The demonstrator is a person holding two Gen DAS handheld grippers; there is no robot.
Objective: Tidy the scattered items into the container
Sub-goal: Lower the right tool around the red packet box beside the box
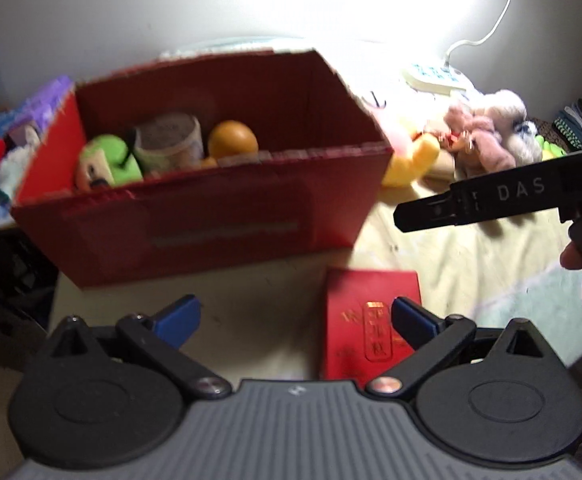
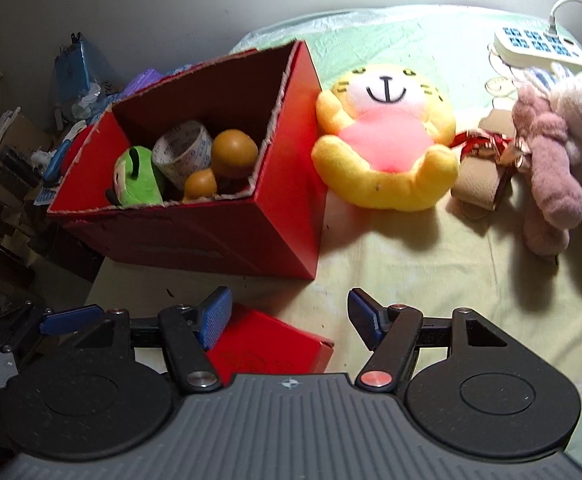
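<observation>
Red cardboard is your landmark here: the red box [image 2: 195,184] stands open-topped on the bed [image 2: 411,264], already holding a green plush [image 2: 137,178], a roll of tape [image 2: 183,152] and two orange balls [image 2: 235,154], so part of the tidying looks done. Both of your grippers hover in front of the box with nothing held; the left gripper [image 1: 295,322] has its fingers spread wide, and the right gripper [image 2: 289,316] is parted as well. The small red packet [image 1: 371,320] lies flat just in front of the box, under the left gripper's right finger, probably your closest pick. To the right of the box, touching its side wall, sits the yellow tiger plush [image 2: 385,136], propped face-up; further right lie the pink plush [image 2: 551,168] and a beige pouch [image 2: 483,176]. The white power strip [image 2: 539,44] behind them likely stays.
</observation>
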